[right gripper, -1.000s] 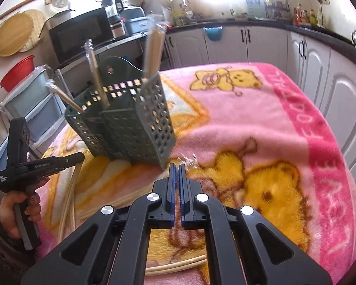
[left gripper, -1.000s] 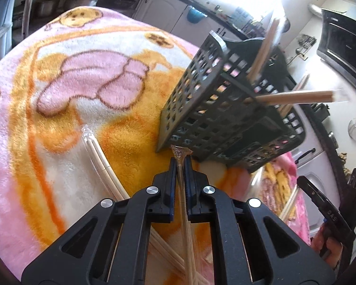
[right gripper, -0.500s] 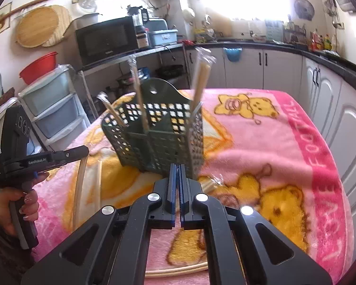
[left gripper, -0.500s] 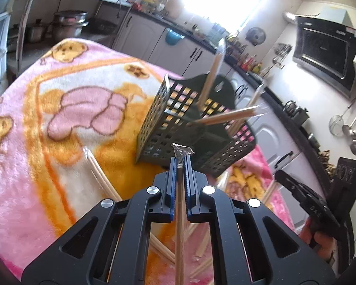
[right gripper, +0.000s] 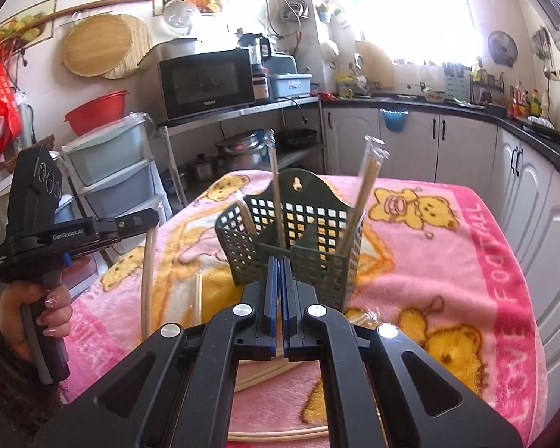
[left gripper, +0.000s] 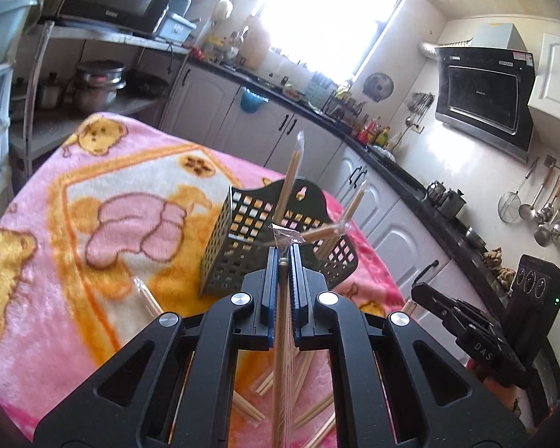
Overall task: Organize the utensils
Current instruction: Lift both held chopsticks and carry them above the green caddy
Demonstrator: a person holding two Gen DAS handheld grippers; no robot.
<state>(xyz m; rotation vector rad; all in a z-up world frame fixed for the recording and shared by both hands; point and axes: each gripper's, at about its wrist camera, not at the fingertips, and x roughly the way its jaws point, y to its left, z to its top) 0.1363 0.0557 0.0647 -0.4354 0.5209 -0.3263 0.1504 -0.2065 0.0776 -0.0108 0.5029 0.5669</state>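
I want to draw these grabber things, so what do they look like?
Each is black plastic. The left gripper and right gripper have two flat fingers with blue pads and round silver bolts. The handle has white lettering and three round dials. The hand has pale polished nails and a dark fuzzy sleeve.

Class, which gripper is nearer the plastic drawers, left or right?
Left. In the right wrist view the left gripper hangs just in front of the drawers; the right gripper sits further over, facing the basket.
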